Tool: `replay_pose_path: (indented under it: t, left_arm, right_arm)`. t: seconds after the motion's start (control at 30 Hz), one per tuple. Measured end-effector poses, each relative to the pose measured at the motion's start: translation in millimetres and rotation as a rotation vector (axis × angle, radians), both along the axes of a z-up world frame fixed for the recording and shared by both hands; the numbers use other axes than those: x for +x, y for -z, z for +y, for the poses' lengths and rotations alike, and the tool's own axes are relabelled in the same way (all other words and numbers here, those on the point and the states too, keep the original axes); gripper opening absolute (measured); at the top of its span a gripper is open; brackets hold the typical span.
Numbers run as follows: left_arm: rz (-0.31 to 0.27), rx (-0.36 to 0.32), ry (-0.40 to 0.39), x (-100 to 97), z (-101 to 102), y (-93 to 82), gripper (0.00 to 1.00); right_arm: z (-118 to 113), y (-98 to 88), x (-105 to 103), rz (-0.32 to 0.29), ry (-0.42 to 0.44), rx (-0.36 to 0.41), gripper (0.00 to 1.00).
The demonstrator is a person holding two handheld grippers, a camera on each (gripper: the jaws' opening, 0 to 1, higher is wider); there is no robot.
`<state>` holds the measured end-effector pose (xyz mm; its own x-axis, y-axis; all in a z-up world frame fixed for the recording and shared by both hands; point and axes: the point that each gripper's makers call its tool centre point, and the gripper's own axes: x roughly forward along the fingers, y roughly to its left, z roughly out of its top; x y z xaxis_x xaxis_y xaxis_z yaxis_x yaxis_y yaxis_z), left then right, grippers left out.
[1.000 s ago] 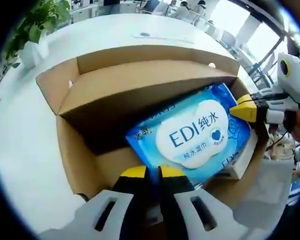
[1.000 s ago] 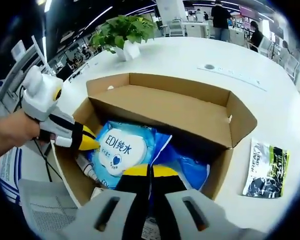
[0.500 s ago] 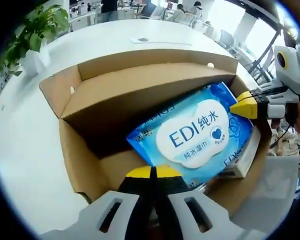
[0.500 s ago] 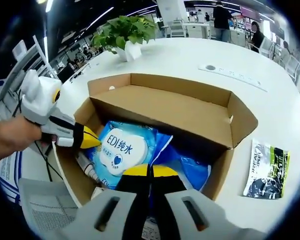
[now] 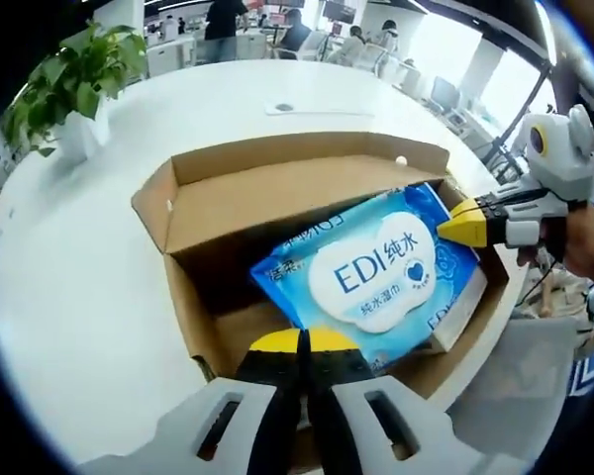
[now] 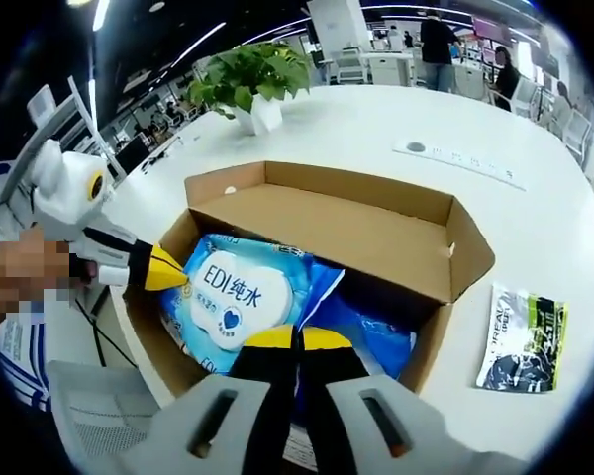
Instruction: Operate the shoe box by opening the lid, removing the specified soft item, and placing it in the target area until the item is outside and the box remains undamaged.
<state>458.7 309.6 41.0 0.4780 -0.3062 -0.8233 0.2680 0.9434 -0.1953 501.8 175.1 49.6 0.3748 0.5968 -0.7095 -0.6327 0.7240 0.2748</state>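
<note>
An open brown shoe box (image 5: 277, 193) (image 6: 346, 223) lies on a white table, its lid flap folded back. A blue wet-wipes pack (image 5: 376, 272) (image 6: 233, 297) with a white "EDI" label sits tilted above the box's inside. My left gripper (image 5: 299, 341) is shut on the pack's near edge. It shows from the left in the right gripper view (image 6: 163, 272), at the pack's corner. My right gripper (image 6: 295, 338) is shut on the pack's opposite blue edge. In the left gripper view it enters from the right (image 5: 460, 226), held by a hand.
A white carton (image 5: 460, 317) lies in the box under the pack. A potted plant (image 5: 74, 84) (image 6: 252, 79) stands at the table's far side. On the table right of the box lies a black-green sachet (image 6: 520, 341). A grey disc (image 5: 284, 107) (image 6: 416, 147) sits beyond. People sit at desks behind.
My left gripper's jaws have shut on the pack's edge. Both views have since pulled back from the box while the pack keeps its size, so the pack has risen.
</note>
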Motion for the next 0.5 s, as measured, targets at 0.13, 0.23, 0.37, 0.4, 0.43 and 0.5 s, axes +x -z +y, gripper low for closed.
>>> replay_pose_path:
  t: [0.13, 0.23, 0.37, 0.4, 0.43, 0.5]
  left_arm:
    - [-0.018, -0.003, 0.007, 0.3, 0.0, -14.9, 0.00]
    - [-0.035, -0.005, 0.011, 1.2, -1.3, -25.9, 0.00]
    - [-0.058, -0.016, 0.015, 2.3, -5.6, -42.3, 0.00]
    - [-0.065, -0.019, 0.018, 2.6, -7.5, -47.0, 0.00]
    - [-0.072, -0.025, 0.018, 3.4, -9.2, -50.7, 0.00]
    - [-0.084, -0.031, 0.024, 4.5, -14.0, -58.7, 0.00]
  right_arm:
    - [0.0, -12.6, 0.4, -0.012, 0.003, 0.007, 0.00]
    - [-2.0, -21.4, 1.0, -0.018, 0.011, 0.015, 0.00]
    - [-6.4, -37.2, 1.5, -0.033, 0.023, 0.026, 0.00]
    - [-8.0, -40.3, 1.8, -0.036, 0.027, 0.030, 0.00]
    - [-9.9, -42.9, 2.2, -0.036, 0.033, 0.033, 0.00]
    - [-14.8, -50.4, 3.5, -0.048, 0.042, 0.038, 0.00]
